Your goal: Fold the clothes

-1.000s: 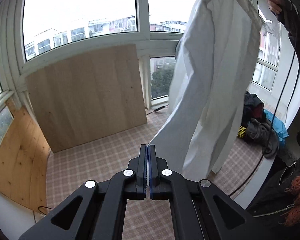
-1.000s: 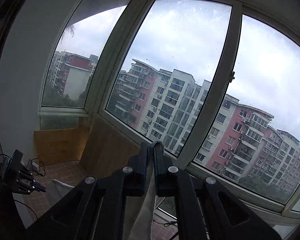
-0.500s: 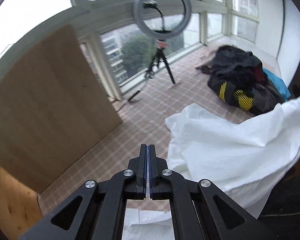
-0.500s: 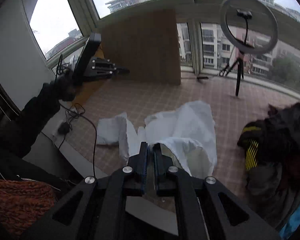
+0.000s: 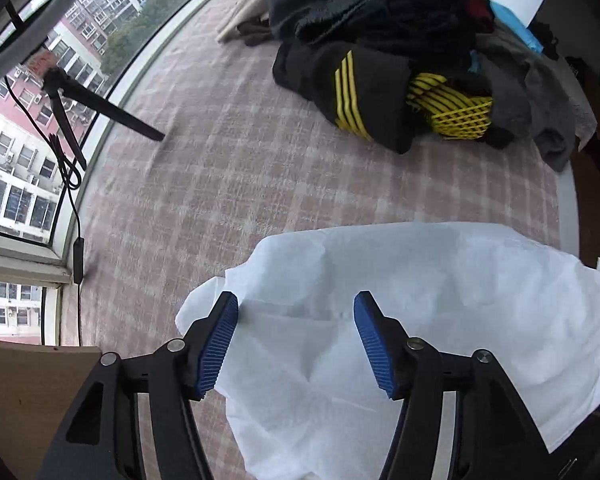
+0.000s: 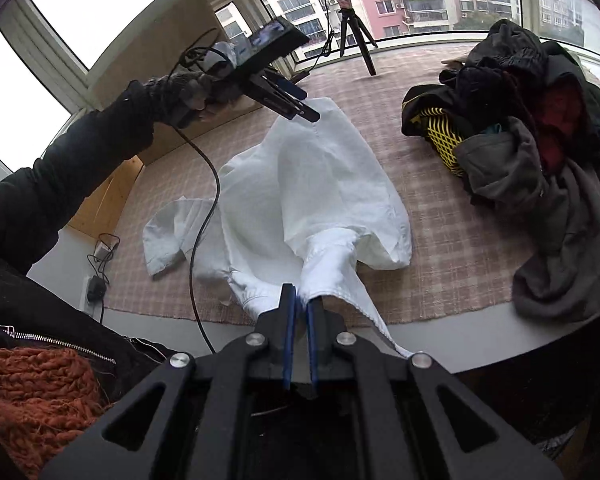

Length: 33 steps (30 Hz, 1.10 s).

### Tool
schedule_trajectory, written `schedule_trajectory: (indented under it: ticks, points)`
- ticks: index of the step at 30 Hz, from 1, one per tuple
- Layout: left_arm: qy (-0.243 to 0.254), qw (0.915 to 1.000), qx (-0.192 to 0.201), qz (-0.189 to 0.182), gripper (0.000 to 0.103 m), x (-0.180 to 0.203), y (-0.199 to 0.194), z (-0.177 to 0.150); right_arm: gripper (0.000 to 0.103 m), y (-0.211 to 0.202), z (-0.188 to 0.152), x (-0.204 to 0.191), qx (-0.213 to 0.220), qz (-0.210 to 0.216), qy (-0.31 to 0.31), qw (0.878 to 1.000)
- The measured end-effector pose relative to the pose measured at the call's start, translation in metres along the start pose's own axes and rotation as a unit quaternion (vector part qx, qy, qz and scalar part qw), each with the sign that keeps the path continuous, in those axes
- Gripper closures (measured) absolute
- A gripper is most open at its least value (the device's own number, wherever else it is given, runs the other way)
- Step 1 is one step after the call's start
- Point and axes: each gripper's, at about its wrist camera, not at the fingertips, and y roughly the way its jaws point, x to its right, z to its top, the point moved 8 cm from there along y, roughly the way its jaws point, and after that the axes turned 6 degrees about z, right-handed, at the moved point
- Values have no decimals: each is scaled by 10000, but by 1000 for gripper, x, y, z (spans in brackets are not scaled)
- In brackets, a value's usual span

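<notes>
Left gripper (image 5: 296, 332) opening, ribbed blue pads clear of the crumpled white garment (image 6: 312, 192) sprawled on the checked woven mat (image 6: 440, 208); right gripper (image 6: 299, 312) pinches its hem; dark clothes pile (image 6: 532, 128) beside.

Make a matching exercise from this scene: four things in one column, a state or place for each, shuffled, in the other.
Things:
1. left tool
2. right tool
3. white garment
4. pile of dark clothes

States or places:
A. heaped at the mat's far right
B. clamped on white cloth
C. spread rumpled in the mat's middle
D. jaws apart and opening, cloth below, not pinched

Pairs: 1-D, 2-B, 3-C, 4-A
</notes>
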Motion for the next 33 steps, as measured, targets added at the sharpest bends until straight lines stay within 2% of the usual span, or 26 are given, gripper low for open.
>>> schedule_trajectory:
  ticks: [1,2,3,4,5,6,9,12,14,16,18,19,22,23,24,25,28,30,32,33]
  points:
    - [-42,9999,-118,-56,45,-1,9,-1,97,0,1,0,10,-11,-18,10000]
    - [-99,9996,-198,-197,51,-1,16,-4,97,0,1,-1,20,-23,-37,10000]
    - [-143,9994,-177,-259,62,-1,16,-8,97,0,2,-1,23,-32,-56,10000]
    - [-176,9995,-84,-265,96,-3,12,-14,97,2,4,0,7,-41,-78,10000]
    - [-209,9994,9,-270,101,-4,7,-19,97,3,7,1,-11,-72,-103,9999]
    - [-242,9993,102,-276,102,-5,2,-25,97,5,10,3,-29,-103,-132,9999]
    - [-446,9977,411,-319,102,-15,-17,-45,97,8,25,7,-88,-205,-301,9993]
    - [-1340,9877,786,-167,102,-65,-57,-89,97,11,49,4,-107,-260,-598,9978]
    - [-1999,9745,1015,115,102,-94,-89,-134,97,12,69,-5,-83,-263,-917,9954]
    - [-2687,9555,1132,451,102,-110,-115,-196,97,14,88,-18,-61,-258,-1262,9917]
    - [-3342,9340,1123,577,102,-114,-128,-264,97,23,100,-30,-143,-160,-1492,9886]
    - [-3562,9282,935,529,101,-107,-121,-294,97,30,102,-35,-225,-113,-1583,9871]
    - [-3951,9184,-108,199,93,-68,-72,-374,97,61,97,-43,-676,-35,-1770,9819]
    - [-4027,9134,-576,154,93,-55,-52,-396,97,70,94,-44,-811,-15,-1823,9799]
    - [-4101,9077,-881,72,93,-44,-38,-412,97,76,92,-45,-900,-13,-1850,9786]
    - [-4167,9041,-948,-25,93,-38,-33,-420,97,83,89,-46,-989,-11,-1875,9773]
    - [-4254,9029,-611,-72,93,-40,-47,-419,97,95,84,-46,-1152,-38,-1955,9739]
    - [-4116,9109,-296,-37,89,-51,-65,-403,97,94,86,-46,-1113,-60,-1969,9741]
    - [-3881,9216,5,51,68,-65,-82,-379,97,94,85,-45,-1132,-12,-1915,9749]
    - [-3756,9267,120,67,65,-72,-85,-364,97,95,84,-44,-1149,-3,-1889,9753]
